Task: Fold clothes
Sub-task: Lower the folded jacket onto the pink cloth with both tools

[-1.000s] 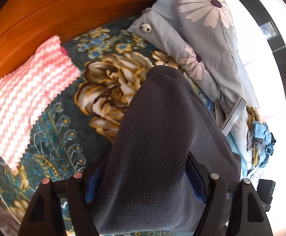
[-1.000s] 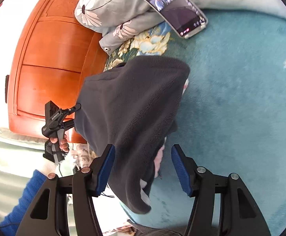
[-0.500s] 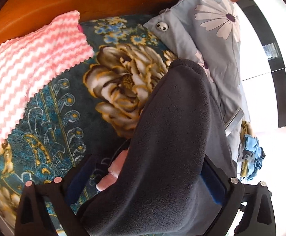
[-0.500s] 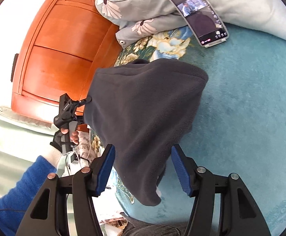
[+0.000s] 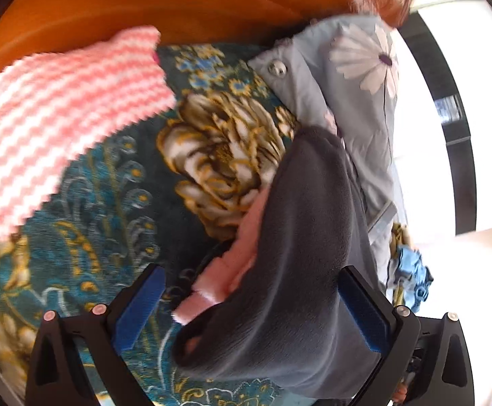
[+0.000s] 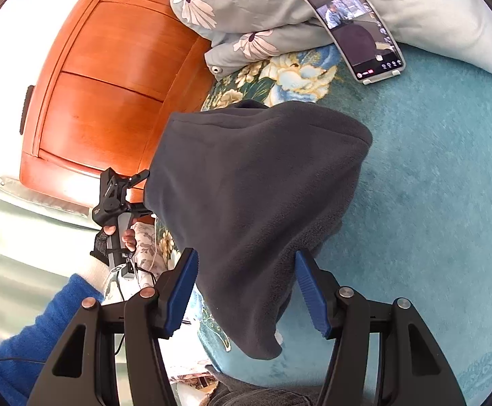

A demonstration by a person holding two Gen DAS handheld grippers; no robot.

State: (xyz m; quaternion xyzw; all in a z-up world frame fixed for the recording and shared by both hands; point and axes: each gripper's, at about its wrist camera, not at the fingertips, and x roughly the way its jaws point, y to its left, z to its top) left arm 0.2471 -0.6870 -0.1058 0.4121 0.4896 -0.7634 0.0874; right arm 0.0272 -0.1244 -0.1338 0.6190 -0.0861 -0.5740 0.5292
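Observation:
A dark grey fleece garment (image 6: 259,203) with a pink lining (image 5: 235,253) lies folded on the bed. In the left wrist view the garment (image 5: 300,270) lies between the wide-open jaws of my left gripper (image 5: 249,311), against the right finger. In the right wrist view my right gripper (image 6: 246,291) is open, with the garment's near edge hanging between the blue pads. The left gripper (image 6: 124,186) also shows there at the garment's left edge.
A pink and white zigzag cloth (image 5: 53,115) lies at the far left by the wooden headboard (image 6: 103,77). A grey daisy-print pillow (image 5: 357,77) lies at the right. A phone (image 6: 350,23) leans on the pillow. The teal flowered blanket (image 6: 431,176) covers the bed.
The left gripper's jaws have opened wider and let the grey garment go; the pink lining now shows. The right gripper stays open and has moved closer over the garment.

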